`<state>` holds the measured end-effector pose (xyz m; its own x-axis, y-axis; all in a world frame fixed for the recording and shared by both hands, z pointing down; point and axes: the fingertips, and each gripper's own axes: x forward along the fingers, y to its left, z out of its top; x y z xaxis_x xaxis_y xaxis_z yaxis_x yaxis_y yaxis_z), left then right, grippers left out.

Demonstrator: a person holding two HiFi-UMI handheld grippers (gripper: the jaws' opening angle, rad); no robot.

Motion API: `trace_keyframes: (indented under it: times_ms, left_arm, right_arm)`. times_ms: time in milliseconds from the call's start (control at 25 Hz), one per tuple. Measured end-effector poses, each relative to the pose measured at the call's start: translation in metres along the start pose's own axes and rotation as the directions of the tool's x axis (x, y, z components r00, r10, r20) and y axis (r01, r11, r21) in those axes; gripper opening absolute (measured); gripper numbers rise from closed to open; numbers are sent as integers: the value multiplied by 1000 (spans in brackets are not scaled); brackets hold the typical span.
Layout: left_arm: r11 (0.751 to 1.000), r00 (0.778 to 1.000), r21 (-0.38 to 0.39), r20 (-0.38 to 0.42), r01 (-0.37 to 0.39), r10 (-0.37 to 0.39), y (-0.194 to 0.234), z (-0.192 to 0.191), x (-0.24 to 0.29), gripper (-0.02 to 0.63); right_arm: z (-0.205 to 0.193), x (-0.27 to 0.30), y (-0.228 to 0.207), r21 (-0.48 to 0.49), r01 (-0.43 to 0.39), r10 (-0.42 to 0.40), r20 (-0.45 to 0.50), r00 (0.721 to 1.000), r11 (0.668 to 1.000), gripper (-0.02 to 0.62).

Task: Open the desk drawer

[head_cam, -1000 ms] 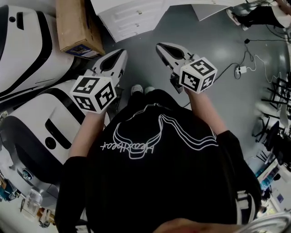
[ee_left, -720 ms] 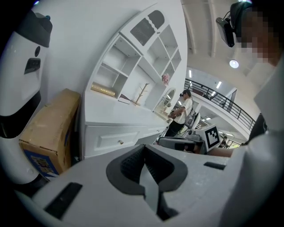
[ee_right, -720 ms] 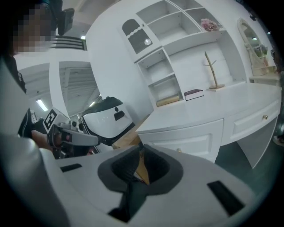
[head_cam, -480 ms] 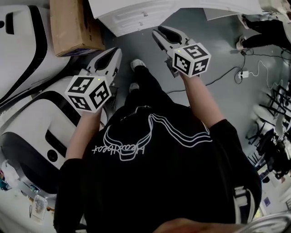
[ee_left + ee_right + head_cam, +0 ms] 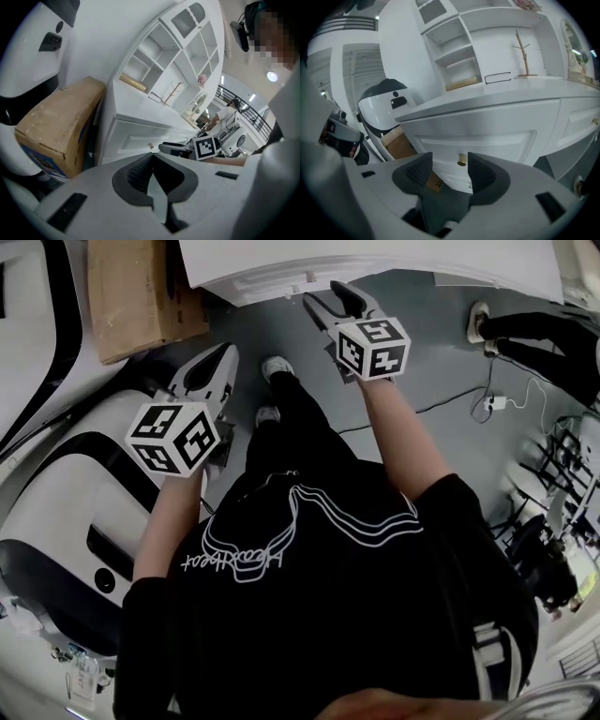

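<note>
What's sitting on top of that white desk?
A small wooden branch-shaped stand, a thin flat card and a long wooden piece under the shelves. The drawer is shut, so its inside is hidden.

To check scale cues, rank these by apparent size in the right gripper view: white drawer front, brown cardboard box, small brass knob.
1. white drawer front
2. brown cardboard box, only partly visible
3. small brass knob

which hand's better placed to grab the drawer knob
Right. The right gripper points at the desk drawer, and its brass knob shows between the opening fingers, not yet touched. The left gripper is shut and sits farther back from the desk, nearer the cardboard box.
</note>
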<state>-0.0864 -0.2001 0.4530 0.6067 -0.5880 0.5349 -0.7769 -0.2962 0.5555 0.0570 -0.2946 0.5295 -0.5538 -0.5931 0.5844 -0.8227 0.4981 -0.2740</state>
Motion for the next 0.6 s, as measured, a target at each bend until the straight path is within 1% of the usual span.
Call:
trace_keyframes:
  times_ms: [80, 280, 360, 440, 600]
  left_arm:
    - [1000, 1000, -12, -16, -8, 8, 7, -4, 4, 3]
    - [998, 999, -51, -26, -25, 23, 23, -9, 8, 3]
    - [998, 999, -48, -31, -37, 36, 30, -10, 10, 3]
    - [998, 999, -41, -34, -40, 38, 33, -10, 11, 3]
    - [999, 999, -34, -35, -42, 41, 39, -10, 13, 3]
  right_arm:
    - [-8, 12, -8, -1, 22, -22, -21, 1000, 1000, 240]
    - [-20, 37, -23, -24, 75, -77, -55, 996, 997, 219]
    - [-22, 45, -26, -33, 90, -92, -63, 994, 995, 212]
    - [-24, 51, -29, -40, 106, -109, -71, 992, 994, 190]
    - [-25, 59, -32, -30, 135, -137, -79, 987, 990, 162]
